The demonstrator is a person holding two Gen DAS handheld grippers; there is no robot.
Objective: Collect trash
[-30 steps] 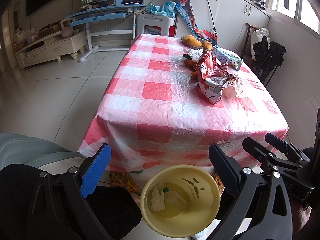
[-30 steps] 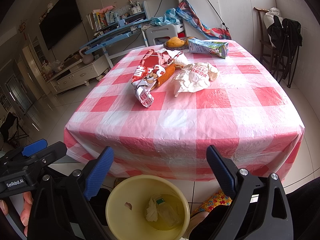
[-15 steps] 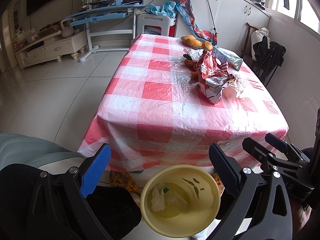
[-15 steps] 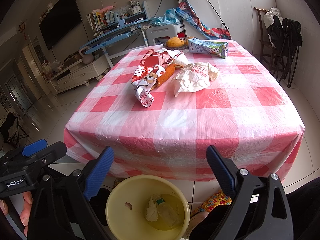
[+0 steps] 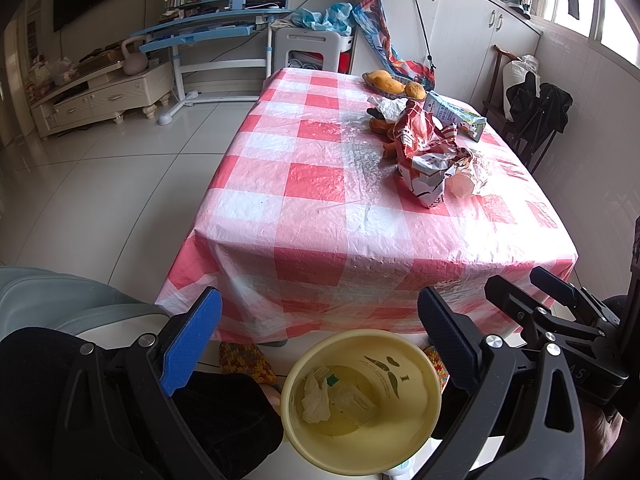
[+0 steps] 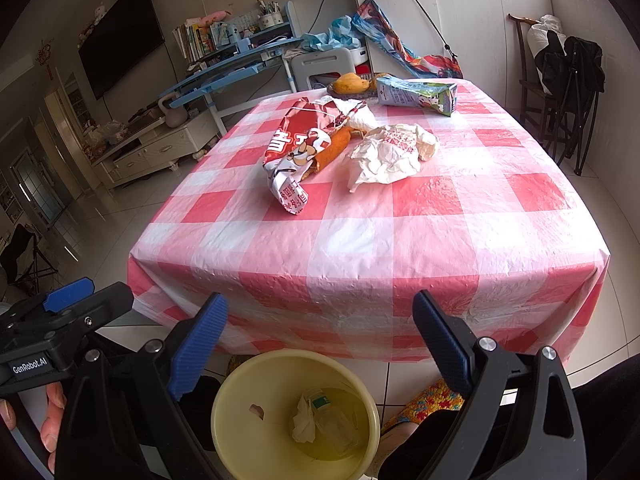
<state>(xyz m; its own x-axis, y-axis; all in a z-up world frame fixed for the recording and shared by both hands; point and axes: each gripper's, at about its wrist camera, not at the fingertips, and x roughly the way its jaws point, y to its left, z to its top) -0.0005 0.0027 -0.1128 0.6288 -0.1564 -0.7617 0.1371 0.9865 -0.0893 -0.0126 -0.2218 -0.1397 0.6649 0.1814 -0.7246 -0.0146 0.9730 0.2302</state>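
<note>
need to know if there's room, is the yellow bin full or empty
Nearly empty: the yellow bin stands upright, with only crumpled tissue and clear plastic scraps at its bottom.

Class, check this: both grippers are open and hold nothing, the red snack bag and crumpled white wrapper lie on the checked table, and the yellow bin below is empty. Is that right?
Not quite: the yellow bin is not empty. The right wrist view shows crumpled tissue and clear plastic inside. The rest stands.

Black frames, silver screws, blue jaw pads, "GenRobot.AI" label [image 6: 30, 368].
</note>
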